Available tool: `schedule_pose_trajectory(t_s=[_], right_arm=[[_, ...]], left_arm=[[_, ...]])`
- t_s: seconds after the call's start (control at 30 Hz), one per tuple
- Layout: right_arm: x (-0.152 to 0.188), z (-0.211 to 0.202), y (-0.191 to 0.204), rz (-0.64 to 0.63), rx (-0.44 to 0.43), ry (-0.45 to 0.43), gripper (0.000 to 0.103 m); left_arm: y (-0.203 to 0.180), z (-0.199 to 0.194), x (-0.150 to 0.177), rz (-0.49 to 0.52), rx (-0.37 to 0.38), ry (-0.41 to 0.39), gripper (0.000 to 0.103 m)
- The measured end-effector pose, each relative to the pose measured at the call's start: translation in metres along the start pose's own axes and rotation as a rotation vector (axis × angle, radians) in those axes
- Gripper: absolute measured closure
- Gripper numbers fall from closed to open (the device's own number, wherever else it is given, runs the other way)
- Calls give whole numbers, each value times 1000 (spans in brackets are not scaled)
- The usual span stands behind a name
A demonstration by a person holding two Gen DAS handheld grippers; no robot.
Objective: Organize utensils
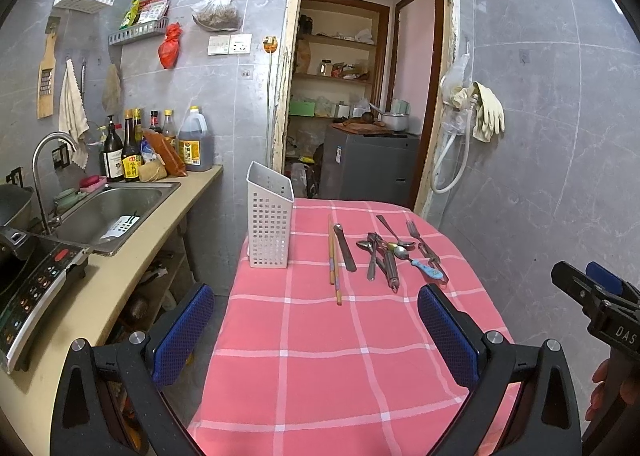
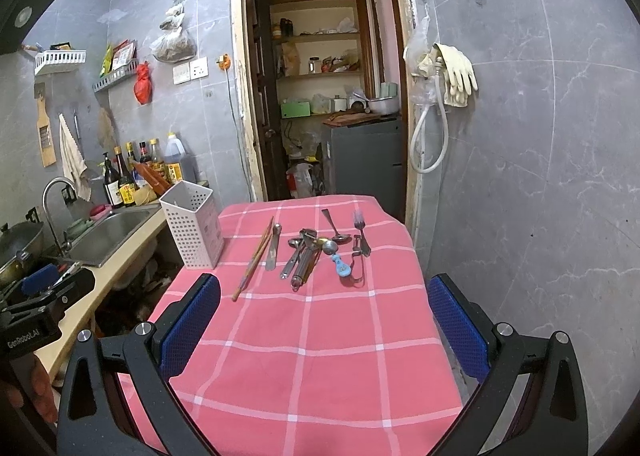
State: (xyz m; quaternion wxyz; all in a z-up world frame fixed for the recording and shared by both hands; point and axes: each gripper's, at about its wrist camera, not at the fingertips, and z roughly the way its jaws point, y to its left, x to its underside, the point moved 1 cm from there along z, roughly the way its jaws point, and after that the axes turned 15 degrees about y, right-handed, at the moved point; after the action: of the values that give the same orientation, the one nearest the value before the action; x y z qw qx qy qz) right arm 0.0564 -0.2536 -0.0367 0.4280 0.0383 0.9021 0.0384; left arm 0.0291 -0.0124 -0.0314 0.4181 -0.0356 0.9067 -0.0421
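Nothing is yet sorted, as far as can be judged. The white perforated caddy is seen upright at the far left corner of the tabletop, which is covered with a pink checked cloth, and no utensil can be seen standing in it. All the utensils are laid out flat to its right: a pair of chopsticks, a flat metal knife just beside them, a heap of spoons, a blue-handled spoon, and a fork farthest right. The left tool is held released, with nothing between its blue pads, above the near part of the tabletop. The right tool is likewise spread wide and nothing is grasped by it. Every utensil is left to be moved.
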Motion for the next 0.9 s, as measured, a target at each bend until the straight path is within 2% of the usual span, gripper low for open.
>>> schedule_pose_trajectory(t_s=[0.4,0.9], right_arm=[[-23,6,1,-4,5,-23,1],[-87,60,-12,-28,7,-45,1]], left_arm=[[-1,8,-24,19,4,-22,0],[-14,64,-76,4,10,-20,0]])
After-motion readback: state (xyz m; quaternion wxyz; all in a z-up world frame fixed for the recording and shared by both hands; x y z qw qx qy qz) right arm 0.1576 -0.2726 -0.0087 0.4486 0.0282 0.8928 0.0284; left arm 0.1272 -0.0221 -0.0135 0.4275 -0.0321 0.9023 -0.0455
